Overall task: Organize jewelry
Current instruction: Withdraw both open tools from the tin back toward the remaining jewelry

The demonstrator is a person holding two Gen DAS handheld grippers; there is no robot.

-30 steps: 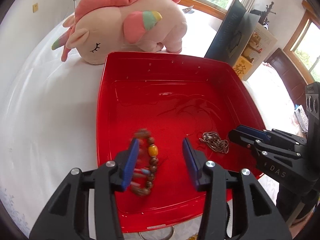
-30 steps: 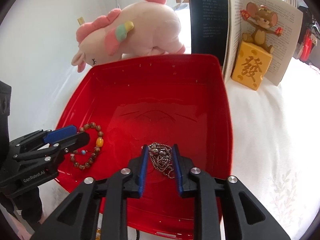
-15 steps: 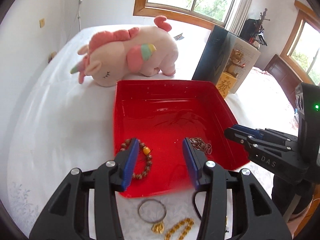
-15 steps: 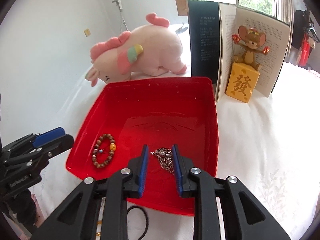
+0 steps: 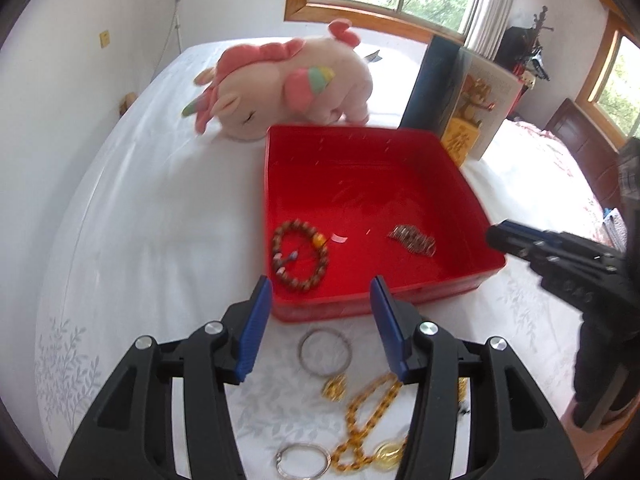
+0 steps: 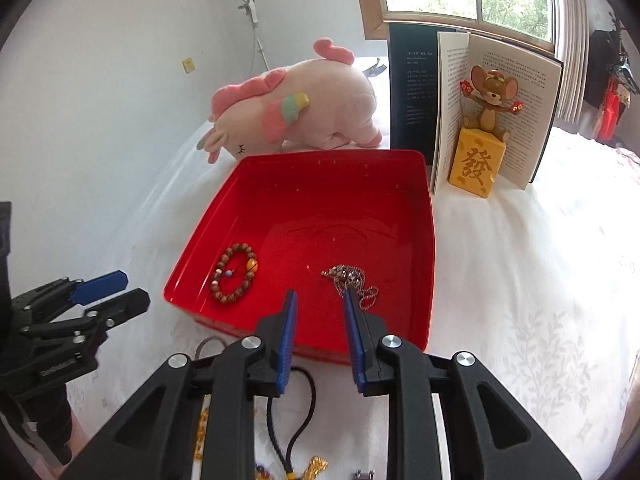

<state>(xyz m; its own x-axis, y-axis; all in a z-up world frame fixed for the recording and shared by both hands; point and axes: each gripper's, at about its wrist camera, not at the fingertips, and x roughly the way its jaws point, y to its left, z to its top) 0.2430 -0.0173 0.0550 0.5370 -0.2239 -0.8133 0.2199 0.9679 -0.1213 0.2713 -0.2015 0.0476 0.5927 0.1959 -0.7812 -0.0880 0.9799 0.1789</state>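
1. One red tray (image 5: 472,276) (image 6: 428,264).
2. Inside it, two pieces of jewelry: one wooden bead bracelet (image 5: 301,255) (image 6: 235,273) and one silver chain necklace (image 5: 412,237) (image 6: 351,281).
3. In front of the tray, in the left wrist view: two silver rings, a larger bangle (image 5: 325,349) and a smaller ring (image 5: 303,461), plus one gold bead chain (image 5: 362,420) and one gold charm (image 5: 334,386).
4. In the right wrist view: one black cord (image 6: 301,408) with a gold pendant (image 6: 316,467). Other pieces near the bottom edge are too hidden to count.
5. One pink unicorn plush (image 5: 288,84) (image 6: 304,112).
6. One open book (image 5: 468,88) (image 6: 516,92).
7. One mouse figurine (image 5: 464,124) (image 6: 482,140).
8. Two grippers: left gripper (image 5: 320,322) (image 6: 110,294), right gripper (image 6: 320,338) (image 5: 516,240).
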